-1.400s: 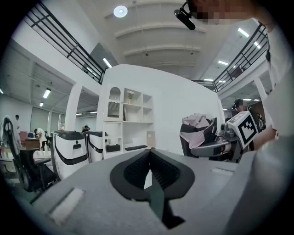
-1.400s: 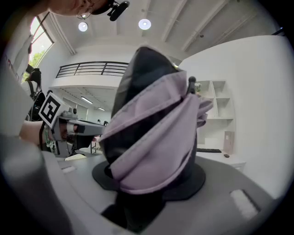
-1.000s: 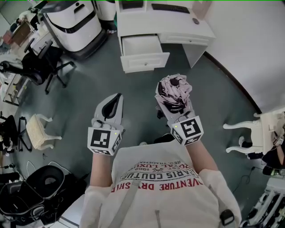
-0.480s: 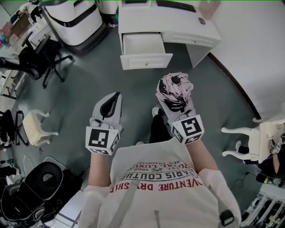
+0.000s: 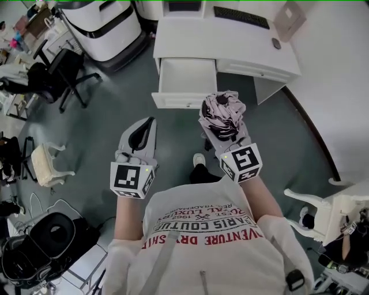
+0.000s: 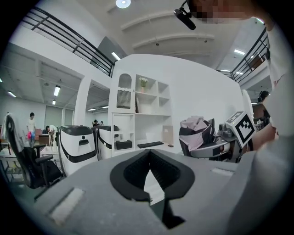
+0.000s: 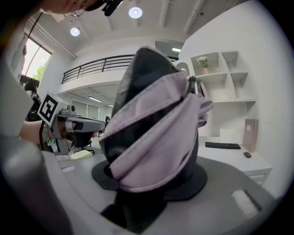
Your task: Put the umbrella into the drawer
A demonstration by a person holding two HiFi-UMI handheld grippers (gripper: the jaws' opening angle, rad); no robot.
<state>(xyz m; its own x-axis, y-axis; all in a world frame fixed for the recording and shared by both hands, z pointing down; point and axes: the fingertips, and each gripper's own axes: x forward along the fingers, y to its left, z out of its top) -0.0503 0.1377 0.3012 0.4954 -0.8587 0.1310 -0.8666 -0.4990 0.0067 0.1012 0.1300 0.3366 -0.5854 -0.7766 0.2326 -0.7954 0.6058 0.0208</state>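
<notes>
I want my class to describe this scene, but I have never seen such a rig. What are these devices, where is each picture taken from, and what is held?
No robot here: a person holds a two-jawed hand tool in each hand. The head view comes from a camera on the person's head, looking down; the other two come from cameras riding on the tools. The right gripper has its jaws clamped on a folded lilac-and-black umbrella. The left gripper is empty, jaws together. Ahead on the grey floor stands a white desk with its drawer pulled open. A keyboard lies on the desk.
</notes>
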